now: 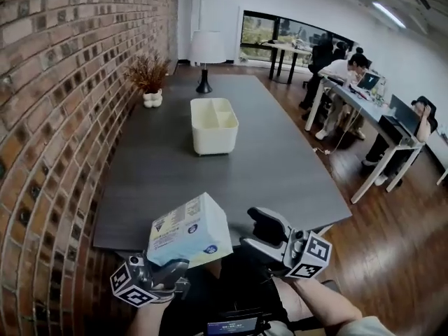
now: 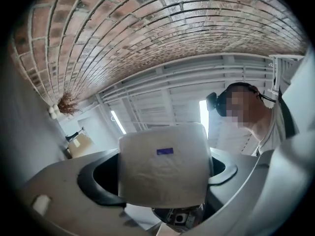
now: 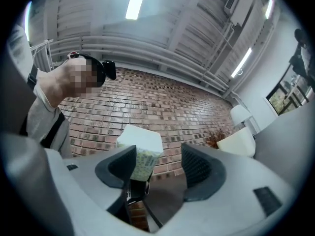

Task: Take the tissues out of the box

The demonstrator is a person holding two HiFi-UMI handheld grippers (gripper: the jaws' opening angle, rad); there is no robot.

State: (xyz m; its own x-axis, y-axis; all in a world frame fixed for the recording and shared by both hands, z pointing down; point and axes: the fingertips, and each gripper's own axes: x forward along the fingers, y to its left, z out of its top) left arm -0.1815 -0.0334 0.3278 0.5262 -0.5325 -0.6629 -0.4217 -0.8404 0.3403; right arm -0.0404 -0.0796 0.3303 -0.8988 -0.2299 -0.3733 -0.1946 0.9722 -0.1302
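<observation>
A pale blue and white tissue box (image 1: 190, 231) is held up in front of the table's near edge, with my left gripper (image 1: 162, 271) shut on its lower end. In the left gripper view the box (image 2: 163, 171) fills the space between the two dark jaws. My right gripper (image 1: 271, 231) stands open just right of the box, nothing between its jaws. The right gripper view looks past the open jaws at the box (image 3: 139, 150) against the brick wall.
A grey table (image 1: 168, 166) runs along a brick wall (image 1: 49, 103) on the left. On it stand a cream divided bin (image 1: 213, 125), a white lamp (image 1: 206, 56) and a dried plant in a white pot (image 1: 150, 78). People sit at desks (image 1: 364, 103) at the right.
</observation>
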